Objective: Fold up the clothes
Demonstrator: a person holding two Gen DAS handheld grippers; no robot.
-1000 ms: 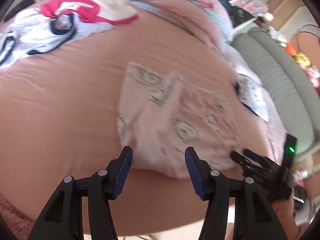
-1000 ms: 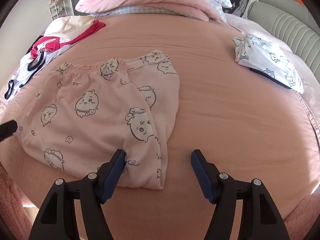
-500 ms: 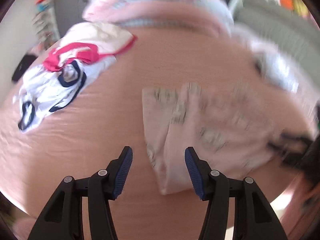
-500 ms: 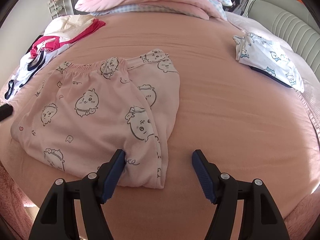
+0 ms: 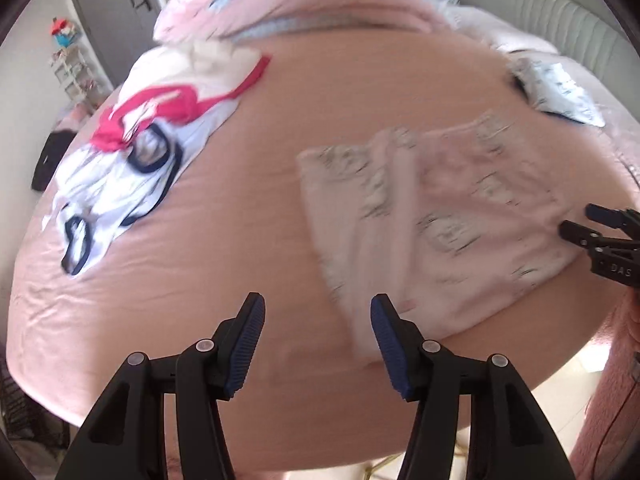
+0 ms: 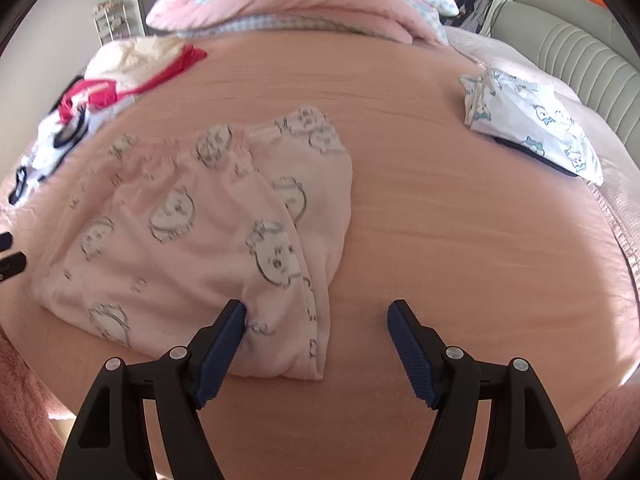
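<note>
Left wrist view: the left tool [image 5: 316, 340] hangs over the near edge of the bed [image 5: 248, 216], its two blue-padded fingers spread apart with nothing between them. The folded pink pyjama trousers [image 5: 432, 220] lie on the pink sheet ahead and to the right; their near corner sits just beside the tool's right finger, though blur hides whether they touch. The right tool [image 5: 592, 224] shows at the right edge, by the far side of the trousers. A heap of white, navy-trimmed and red clothes [image 5: 132, 152] lies well apart on the left, a folded white printed garment [image 5: 560, 96] far right, and a pink quilt [image 5: 304, 4] at the head of the bed. No containers are in view.

Against half a second ago, this view has swung left and pulled back: the trousers sat between the fingers then and now lie off to the right.

Right wrist view: the right tool [image 6: 316, 340] is spread wide, holding nothing. Its left finger lies against the near folded edge of the trousers [image 6: 192, 240]; its right finger is over bare sheet. The white garment [image 6: 528, 128] lies well apart at upper right, the clothes heap [image 6: 100, 92] upper left. The left tool's tips [image 6: 10, 252] peek in at the left edge.

Since the earlier frame this view has hardly changed; the tool stays spread.
</note>
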